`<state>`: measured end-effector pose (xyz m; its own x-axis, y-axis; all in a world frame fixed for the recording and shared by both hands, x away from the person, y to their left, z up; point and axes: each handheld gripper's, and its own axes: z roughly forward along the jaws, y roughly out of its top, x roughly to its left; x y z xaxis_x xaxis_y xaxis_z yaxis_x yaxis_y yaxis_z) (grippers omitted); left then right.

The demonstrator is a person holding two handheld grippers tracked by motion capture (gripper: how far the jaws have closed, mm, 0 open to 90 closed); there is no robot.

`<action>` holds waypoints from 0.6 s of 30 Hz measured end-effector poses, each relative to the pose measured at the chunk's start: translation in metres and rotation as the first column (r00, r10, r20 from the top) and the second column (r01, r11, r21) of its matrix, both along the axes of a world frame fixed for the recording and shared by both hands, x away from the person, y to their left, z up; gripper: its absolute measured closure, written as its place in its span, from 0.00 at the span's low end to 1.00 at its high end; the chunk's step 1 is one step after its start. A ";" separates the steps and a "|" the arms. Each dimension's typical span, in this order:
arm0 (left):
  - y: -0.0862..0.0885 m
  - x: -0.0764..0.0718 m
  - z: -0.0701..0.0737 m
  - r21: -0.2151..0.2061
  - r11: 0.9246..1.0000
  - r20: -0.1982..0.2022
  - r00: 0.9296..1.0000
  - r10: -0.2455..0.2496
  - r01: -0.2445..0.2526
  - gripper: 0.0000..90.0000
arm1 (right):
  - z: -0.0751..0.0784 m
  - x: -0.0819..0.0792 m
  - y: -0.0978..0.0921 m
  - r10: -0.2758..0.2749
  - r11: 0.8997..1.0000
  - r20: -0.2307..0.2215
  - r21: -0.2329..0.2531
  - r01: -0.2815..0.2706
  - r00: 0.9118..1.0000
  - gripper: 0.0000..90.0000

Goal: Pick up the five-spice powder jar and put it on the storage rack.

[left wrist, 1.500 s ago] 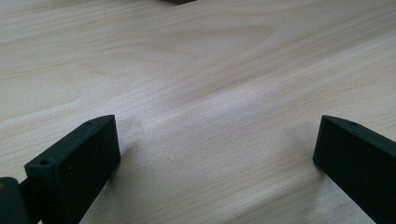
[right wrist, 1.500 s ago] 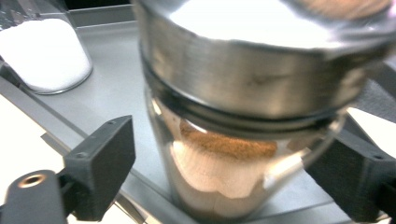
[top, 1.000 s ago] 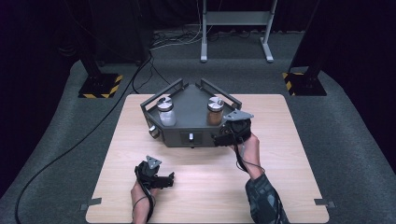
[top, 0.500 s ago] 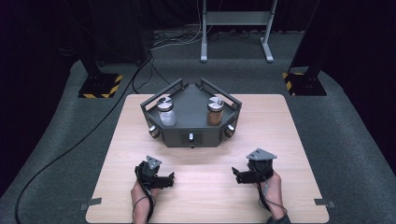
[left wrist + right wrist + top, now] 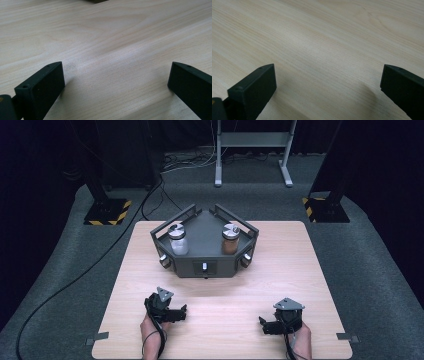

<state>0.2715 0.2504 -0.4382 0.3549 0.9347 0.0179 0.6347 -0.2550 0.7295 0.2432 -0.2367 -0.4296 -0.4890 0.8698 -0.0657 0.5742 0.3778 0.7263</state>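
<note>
A dark grey angular rack [image 5: 205,251] stands at the far middle of the wooden table [image 5: 285,265]. On it stand two lidded jars: one with white contents [image 5: 178,241] on the left, one with brown contents [image 5: 230,240] on the right. My left gripper [image 5: 181,310] rests near the table's front left, open, jaws wide apart over bare wood [image 5: 112,65]. My right gripper [image 5: 262,325] rests at the front right, open, nothing between its jaws, bare wood [image 5: 327,60] under it.
Around the table lies grey carpet with a black cable [image 5: 75,280] at the left. Two stand bases with yellow-black tape [image 5: 106,212] [image 5: 322,210] sit behind the table, and a metal frame [image 5: 252,150] stands farther back.
My right gripper has come back from the brown jar on the rack to the table's front right and settled lower. The left gripper has stayed put.
</note>
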 end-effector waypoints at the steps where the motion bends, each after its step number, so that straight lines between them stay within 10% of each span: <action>1: 0.000 0.000 0.000 0.000 1.000 0.000 1.000 0.000 0.000 0.01 | -0.001 0.000 0.000 0.002 1.000 0.000 0.002 -0.002 1.000 0.00; 18: 0.001 0.000 0.000 -0.003 1.000 -0.001 1.000 -0.007 0.007 0.01 | -0.004 0.004 -0.005 0.002 1.000 -0.017 0.031 -0.001 1.000 0.00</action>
<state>0.2718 0.2511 -0.4385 0.3612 0.9324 0.0150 0.6335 -0.2572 0.7298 0.2469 -0.2416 -0.4335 -0.4911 0.8706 -0.0300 0.5860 0.3557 0.7281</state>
